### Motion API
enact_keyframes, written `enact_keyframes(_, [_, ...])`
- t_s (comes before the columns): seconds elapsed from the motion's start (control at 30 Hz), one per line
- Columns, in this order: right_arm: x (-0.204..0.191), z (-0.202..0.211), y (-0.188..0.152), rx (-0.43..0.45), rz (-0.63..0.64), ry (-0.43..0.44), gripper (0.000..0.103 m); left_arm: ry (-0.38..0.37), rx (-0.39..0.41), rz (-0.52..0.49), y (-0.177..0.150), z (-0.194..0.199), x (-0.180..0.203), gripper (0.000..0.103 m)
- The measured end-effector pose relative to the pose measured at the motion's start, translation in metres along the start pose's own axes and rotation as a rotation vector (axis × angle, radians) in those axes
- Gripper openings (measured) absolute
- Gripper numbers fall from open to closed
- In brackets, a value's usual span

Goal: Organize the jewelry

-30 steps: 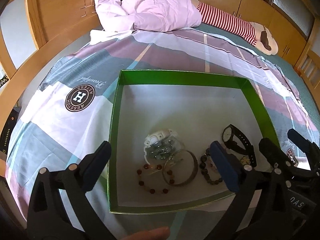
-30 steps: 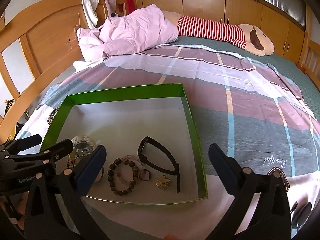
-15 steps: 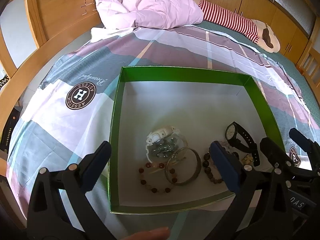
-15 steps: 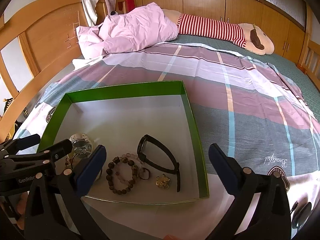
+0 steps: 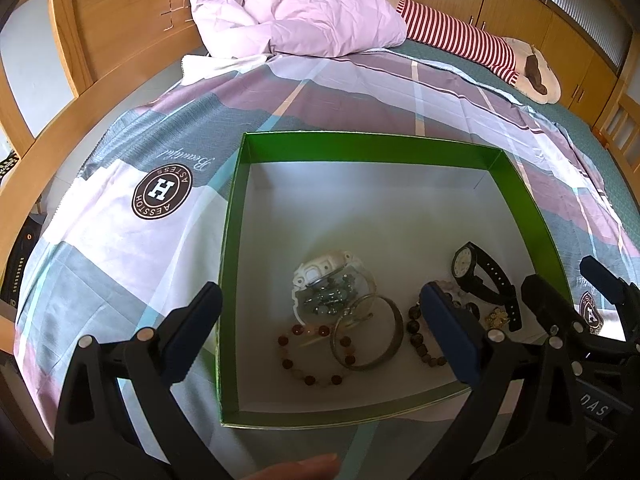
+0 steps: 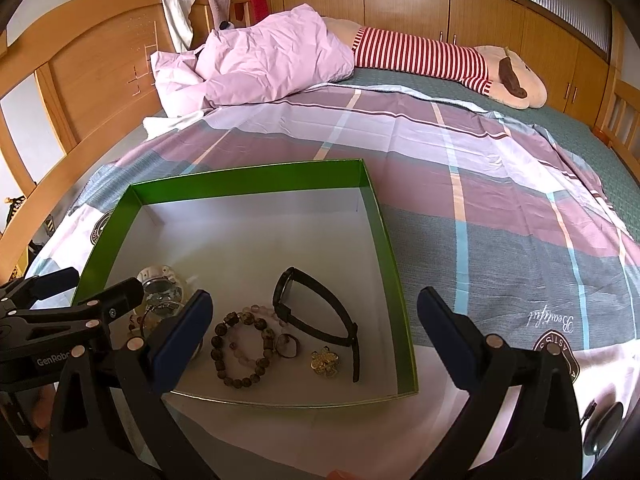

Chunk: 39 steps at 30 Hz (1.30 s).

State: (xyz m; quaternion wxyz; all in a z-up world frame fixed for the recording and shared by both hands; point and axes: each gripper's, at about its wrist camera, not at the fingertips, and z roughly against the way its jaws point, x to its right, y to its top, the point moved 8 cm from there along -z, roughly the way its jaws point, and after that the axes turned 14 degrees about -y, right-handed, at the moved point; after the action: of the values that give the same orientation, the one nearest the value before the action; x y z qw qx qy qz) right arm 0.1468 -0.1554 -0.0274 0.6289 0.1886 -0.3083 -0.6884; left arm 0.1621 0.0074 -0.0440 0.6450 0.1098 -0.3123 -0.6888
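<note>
A shallow green box (image 5: pixel 232 216) (image 6: pixel 384 248) with a white floor lies on the bed. Inside lie a white watch (image 5: pixel 320 270), a metal bangle (image 5: pixel 370 336), a red bead bracelet (image 5: pixel 306 354), a dark bead bracelet (image 6: pixel 240 346), a black watch (image 5: pixel 482 276) (image 6: pixel 316 312), a gold flower brooch (image 6: pixel 325 361) and a small ring (image 6: pixel 289 345). My left gripper (image 5: pixel 320 336) hovers open above the box's near part, empty. My right gripper (image 6: pixel 312 340) hovers open over the box's near right corner, empty.
The box rests on a plaid bedsheet (image 5: pixel 120 240). A pink quilt (image 6: pixel 272 64) and a striped plush toy (image 6: pixel 432 56) lie at the far end of the bed. Wooden bed rails (image 5: pixel 36 148) run along the left. A dark round object (image 6: pixel 604 424) lies at the lower right.
Both grippers have drawn back and risen slightly, so the box sits lower and nearer in view. Their fingers stay open. The jewelry has not moved.
</note>
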Motion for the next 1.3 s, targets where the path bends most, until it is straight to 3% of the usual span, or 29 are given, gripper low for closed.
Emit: enact_keyframes(1.3, [-0.0032, -0.0001, -0.0009, -0.008, -0.007, 0.006, 0.100, 0.025, -0.003, -0.016, -0.0006, -0.0009, 0.0003, 0.099])
